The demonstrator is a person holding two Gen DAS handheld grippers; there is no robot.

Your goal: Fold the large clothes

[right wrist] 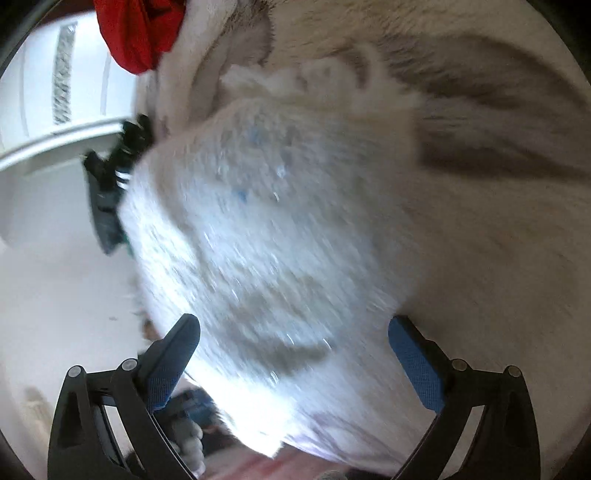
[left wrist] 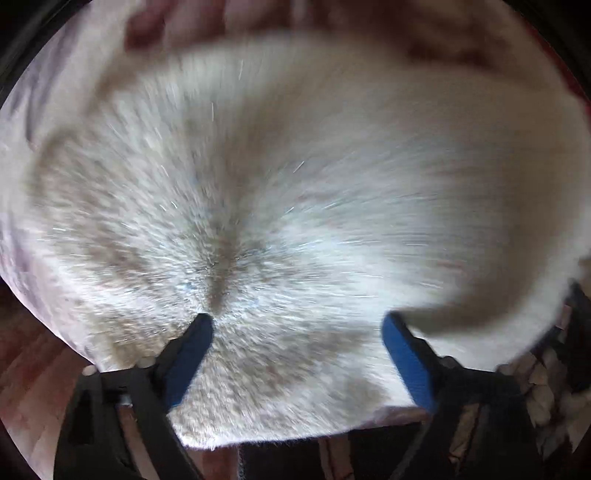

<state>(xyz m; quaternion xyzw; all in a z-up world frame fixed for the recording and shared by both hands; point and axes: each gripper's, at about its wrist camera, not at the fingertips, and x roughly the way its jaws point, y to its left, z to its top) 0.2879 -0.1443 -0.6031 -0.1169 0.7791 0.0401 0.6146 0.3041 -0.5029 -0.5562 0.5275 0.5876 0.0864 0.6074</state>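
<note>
A large fluffy white garment [left wrist: 280, 192] fills the left wrist view, blurred by motion, with its near edge lying between the blue pads. My left gripper [left wrist: 297, 321] is open, its fingers spread wide over the fabric, nothing pinched. In the right wrist view the same white fuzzy garment [right wrist: 280, 229] is bunched in folds close to the camera. My right gripper [right wrist: 293, 325] is open with the cloth between and beyond its fingers, not clamped.
A reddish-brown wooden surface [left wrist: 33, 376] shows at lower left under the garment. A red cloth [right wrist: 138, 31] hangs at the top left of the right wrist view, with a white cabinet or wall [right wrist: 44, 110] behind and a black device [right wrist: 110, 184] beside the garment.
</note>
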